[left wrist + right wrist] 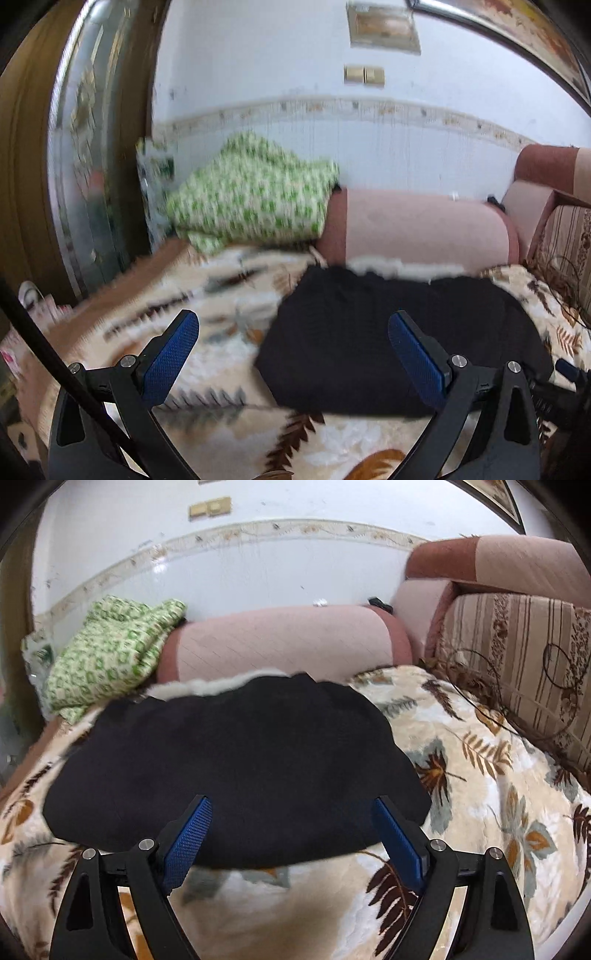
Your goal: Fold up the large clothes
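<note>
Soft blanket point(480, 775) with a cream ground and brown and grey leaf print, spread over a sofa seat and filling the lower half of both views. Behind it a pink bolster cushion point(280, 642) across the middle, a green-and-white patterned cloth point(107, 653) bunched at its left end, and a striped brown cushion point(517, 653) at the right edge. White tiled wall point(258, 576) with a decorated border strip above; two beige switch plates point(364, 75) near the top centre of the left view.

Black garment point(236, 771) lying flat on the blanket, centre of the right view, lower right of centre in the left view, with a strip of white fleecy lining point(218, 685) showing along its far edge.

Left gripper point(293, 345) spread wide, holding nothing, blue pads point(170, 358) above the blanket and the garment's left part. Right gripper point(291, 821) likewise wide and holding nothing, over the garment's near edge; contact with the cloth not discernible.

Left view smeared with blur. Wooden door frame point(26, 147) at far left curved by the lens. Garment's shape and folds lost in uniform black; small dark items behind the bolster unidentifiable.
</note>
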